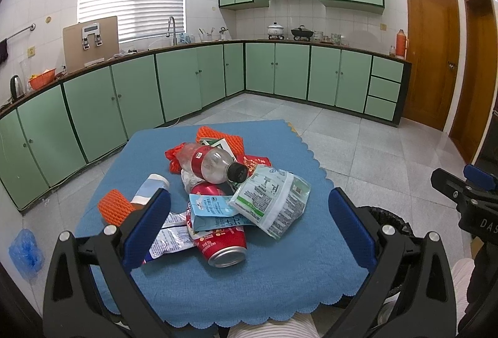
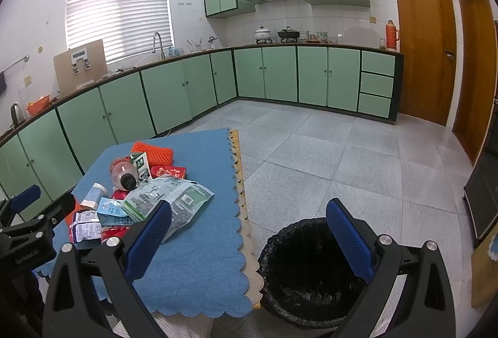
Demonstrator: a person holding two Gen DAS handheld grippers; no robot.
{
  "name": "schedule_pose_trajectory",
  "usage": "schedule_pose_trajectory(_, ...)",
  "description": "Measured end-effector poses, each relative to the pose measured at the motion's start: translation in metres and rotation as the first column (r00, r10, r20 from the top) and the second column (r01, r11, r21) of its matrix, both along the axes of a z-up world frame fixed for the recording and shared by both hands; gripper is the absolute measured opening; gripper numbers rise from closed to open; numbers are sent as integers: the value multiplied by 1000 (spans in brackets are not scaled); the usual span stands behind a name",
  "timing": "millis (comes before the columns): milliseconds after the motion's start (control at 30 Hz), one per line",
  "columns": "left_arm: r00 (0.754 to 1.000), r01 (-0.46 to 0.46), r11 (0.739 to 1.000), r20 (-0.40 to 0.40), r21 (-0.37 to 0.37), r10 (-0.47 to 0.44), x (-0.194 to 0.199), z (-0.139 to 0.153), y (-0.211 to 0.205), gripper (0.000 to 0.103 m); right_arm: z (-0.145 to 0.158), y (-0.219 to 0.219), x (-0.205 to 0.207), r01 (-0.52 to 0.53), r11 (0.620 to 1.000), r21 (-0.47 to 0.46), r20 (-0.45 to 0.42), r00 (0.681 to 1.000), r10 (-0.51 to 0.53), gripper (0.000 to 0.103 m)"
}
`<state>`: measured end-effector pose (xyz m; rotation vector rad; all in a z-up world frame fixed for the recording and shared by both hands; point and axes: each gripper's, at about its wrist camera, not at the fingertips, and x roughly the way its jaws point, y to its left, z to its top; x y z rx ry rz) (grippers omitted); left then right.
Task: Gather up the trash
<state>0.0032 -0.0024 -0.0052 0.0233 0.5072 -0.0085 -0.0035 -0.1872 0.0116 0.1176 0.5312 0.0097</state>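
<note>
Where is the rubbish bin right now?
In the right wrist view, the black-lined bin stands on the floor just off the right edge of the blue-covered table, below the open right gripper.

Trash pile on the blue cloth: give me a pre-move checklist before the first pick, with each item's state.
1. Left gripper open and empty: ok, blue pads spread wide.
2. Right gripper open and empty: ok.
3. Trash bin lined and open: ok, black liner in place, on the floor beside the table.
4. Topmost item reachable: ok, the green-and-white snack bag lies on top at the pile's near side.
5. Plastic bottle stable: cannot tell, it rests across other trash.
6. Red can free to lift: not ok, the light-blue carton overlaps it.
</note>
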Motion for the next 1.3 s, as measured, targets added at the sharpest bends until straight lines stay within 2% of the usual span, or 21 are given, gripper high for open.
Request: schedule_pose_trajectory(1300, 1000, 7, 1000, 4, 9, -7, 4, 7, -4, 98, 0, -9, 0, 19, 1000, 14, -2, 1000, -19, 97)
